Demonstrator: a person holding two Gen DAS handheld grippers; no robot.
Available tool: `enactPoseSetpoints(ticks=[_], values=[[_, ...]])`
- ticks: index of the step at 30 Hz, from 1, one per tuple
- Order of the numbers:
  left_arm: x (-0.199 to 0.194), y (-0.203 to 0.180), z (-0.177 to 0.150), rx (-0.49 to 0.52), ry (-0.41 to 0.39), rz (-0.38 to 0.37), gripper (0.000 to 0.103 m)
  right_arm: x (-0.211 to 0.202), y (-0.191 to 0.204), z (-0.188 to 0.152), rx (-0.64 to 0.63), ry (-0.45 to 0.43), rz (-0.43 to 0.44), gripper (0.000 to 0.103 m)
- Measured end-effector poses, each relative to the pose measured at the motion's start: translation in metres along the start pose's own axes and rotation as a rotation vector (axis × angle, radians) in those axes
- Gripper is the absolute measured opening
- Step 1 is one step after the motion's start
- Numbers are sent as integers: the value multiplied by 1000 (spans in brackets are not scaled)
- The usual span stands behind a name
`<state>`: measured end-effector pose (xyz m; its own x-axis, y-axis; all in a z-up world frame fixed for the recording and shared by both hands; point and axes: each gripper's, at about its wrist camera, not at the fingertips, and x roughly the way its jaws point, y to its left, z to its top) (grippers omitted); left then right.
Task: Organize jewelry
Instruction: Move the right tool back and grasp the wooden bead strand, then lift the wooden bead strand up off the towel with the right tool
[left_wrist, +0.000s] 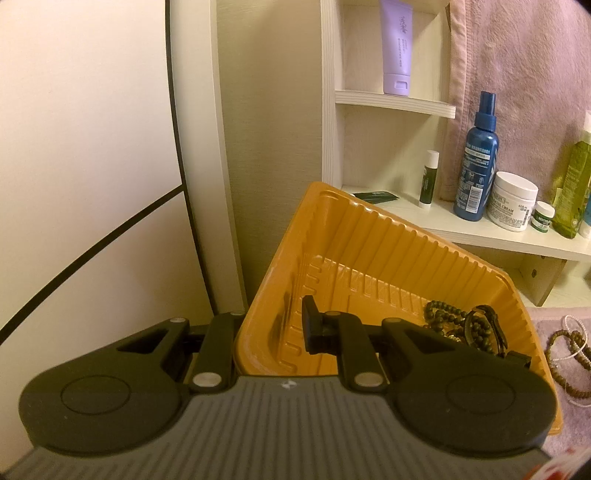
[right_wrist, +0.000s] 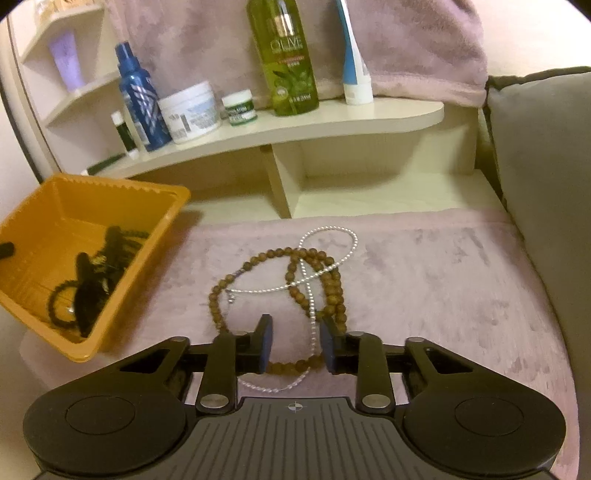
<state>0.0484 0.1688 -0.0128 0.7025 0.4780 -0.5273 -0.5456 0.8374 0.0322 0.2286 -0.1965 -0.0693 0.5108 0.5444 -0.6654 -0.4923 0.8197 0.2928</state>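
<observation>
I have the orange tray (right_wrist: 92, 258) as my anchor, tilted up on its near edge because my left gripper (left_wrist: 273, 328) is clamped tight on its wall, one finger inside and one outside. Dark bead bracelets (left_wrist: 465, 325) already lie heaped in the tray's low corner. Just beside the tray, on the mauve cloth (right_wrist: 443, 280), rest the pieces left to sort: a brown wooden bead strand (right_wrist: 295, 273) looped in a ring, with a thin pearl chain (right_wrist: 325, 254) crossing over it. My right gripper (right_wrist: 295, 345) sits low over the near side of that loop, on the side away from the tray, jaws partly apart with the brown beads and a run of the pearl chain lying between the blue pads (right_wrist: 266, 343); the pads do not seem to press on anything yet. To do this pick well, I judge I should settle the tips down to the cloth so the beads sit squarely between the pads, then close firmly; round beads may roll out of a shallow pinch. Because the two strands are crossed, both will probably come up together, so I would lift slowly and watch for a snag. Keeping the tray tipped toward the cloth should make the drop short.
</observation>
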Motion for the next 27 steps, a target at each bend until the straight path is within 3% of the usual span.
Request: enactPoseSetpoints(ticks=[6,9,15,27], values=[[0,0,0,0,0,-2,15,16,1,0,-32,17,-38,19],[-1,0,0,0,-1,-1,15,19,6,0,-79,7,-70,2],[-2,0,0,0,0,-4,15,4,1,8,-14,-34,-24,2],[-5,1,1,-11,-10,-17,15,-79,8,63,63,-268,90,2]])
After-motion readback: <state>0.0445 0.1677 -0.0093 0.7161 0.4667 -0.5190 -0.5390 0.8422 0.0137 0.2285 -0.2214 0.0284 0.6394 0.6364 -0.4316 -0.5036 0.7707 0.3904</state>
